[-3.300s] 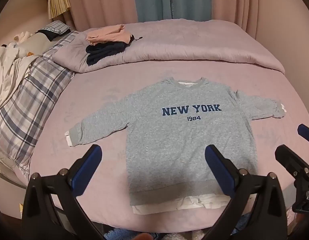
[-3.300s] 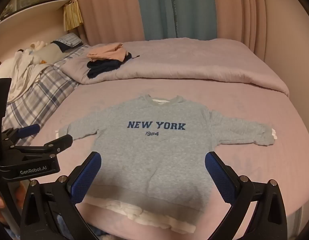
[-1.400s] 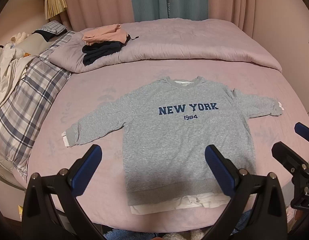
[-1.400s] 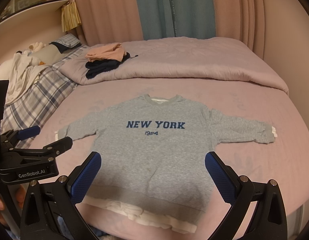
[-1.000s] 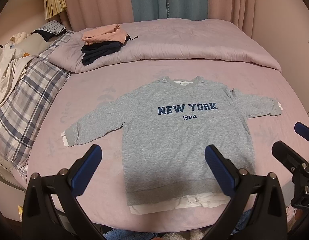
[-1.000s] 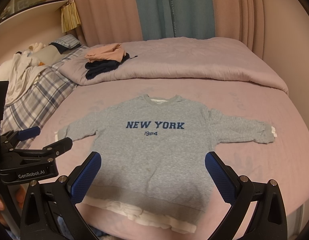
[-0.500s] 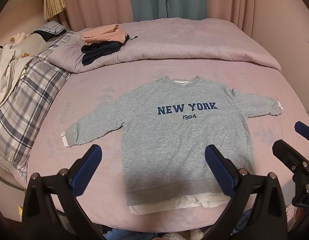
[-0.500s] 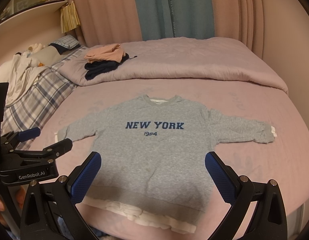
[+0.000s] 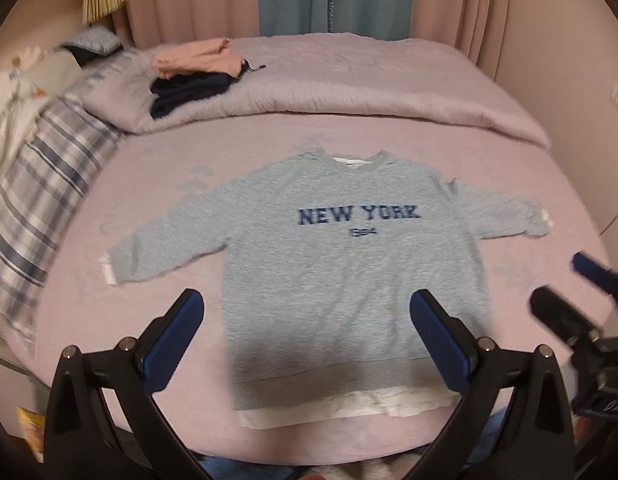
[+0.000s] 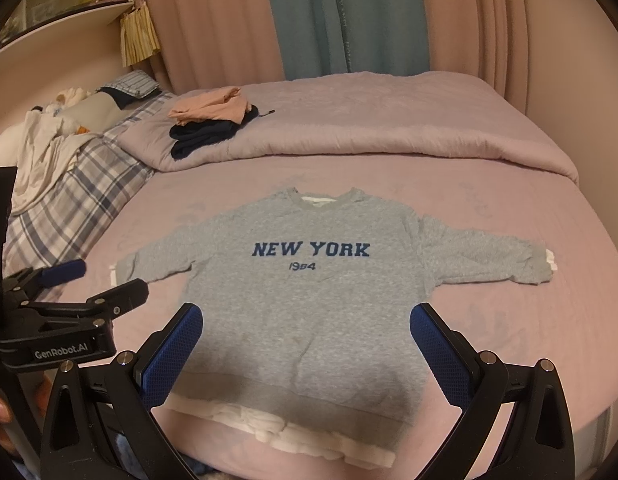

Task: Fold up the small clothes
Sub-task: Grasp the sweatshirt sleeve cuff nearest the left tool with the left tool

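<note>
- Your bed (image 10: 489,312) fills both views under a pink sheet, with a rolled pink duvet (image 10: 389,128) across its far side and pink and teal curtains (image 10: 329,16) behind.
- A plaid blanket (image 10: 69,204) runs along the bed's left edge, with a heap of cream cloth (image 10: 41,148) on it farther back.
- The grey sweatshirt (image 10: 309,300) you are to fold lies flat and face up in the middle of the sheet, "NEW YORK 1984" readable, both sleeves spread out sideways, white hem layer at the near edge.
- A small stack sits on the duvet's left end: a peach garment (image 10: 213,108) on top of a dark navy one (image 10: 201,134).
- Your left gripper (image 9: 307,312) hangs over the near hem, jaws spread wide, gripping nothing.
- Your right gripper (image 10: 307,324) is likewise released and empty above the sweatshirt's lower part, with the left tool just beside it.
</note>
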Demonstrator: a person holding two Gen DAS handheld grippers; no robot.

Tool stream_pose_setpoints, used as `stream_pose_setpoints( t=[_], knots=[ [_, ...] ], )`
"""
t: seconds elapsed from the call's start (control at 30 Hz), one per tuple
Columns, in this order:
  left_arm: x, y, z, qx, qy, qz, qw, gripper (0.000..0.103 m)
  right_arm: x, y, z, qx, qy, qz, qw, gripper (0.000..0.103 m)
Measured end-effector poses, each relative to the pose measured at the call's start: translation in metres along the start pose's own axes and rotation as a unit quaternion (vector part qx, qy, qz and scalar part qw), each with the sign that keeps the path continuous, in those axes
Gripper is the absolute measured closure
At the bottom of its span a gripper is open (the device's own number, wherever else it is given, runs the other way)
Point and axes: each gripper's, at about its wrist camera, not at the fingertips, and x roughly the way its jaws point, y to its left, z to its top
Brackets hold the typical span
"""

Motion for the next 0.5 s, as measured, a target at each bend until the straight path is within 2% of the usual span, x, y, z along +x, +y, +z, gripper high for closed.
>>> stream_pose_setpoints(
  t=[0.17,0.3,0.37,0.5],
  knots=[
    [0.025,0.022,-0.002,-0.080,0.004,-0.041,0.9959,0.000,0.008,0.006,-0.003,-0.030,-0.015,-0.003,0.999,0.000],
    [0.050,0.047,-0.006,-0.146,-0.002,-0.058,0.9876,0.000,0.012,0.011,-0.004,-0.040,-0.028,0.029,0.998,0.000],
    [0.068,0.076,-0.015,-0.203,-0.010,-0.082,0.9757,0.000,0.025,0.014,-0.008,-0.038,-0.022,0.049,0.998,0.000],
    [0.098,0.136,-0.033,-0.291,-0.017,-0.074,0.9538,0.000,0.056,0.024,-0.015,-0.044,0.003,0.079,0.996,0.000]
  ],
)
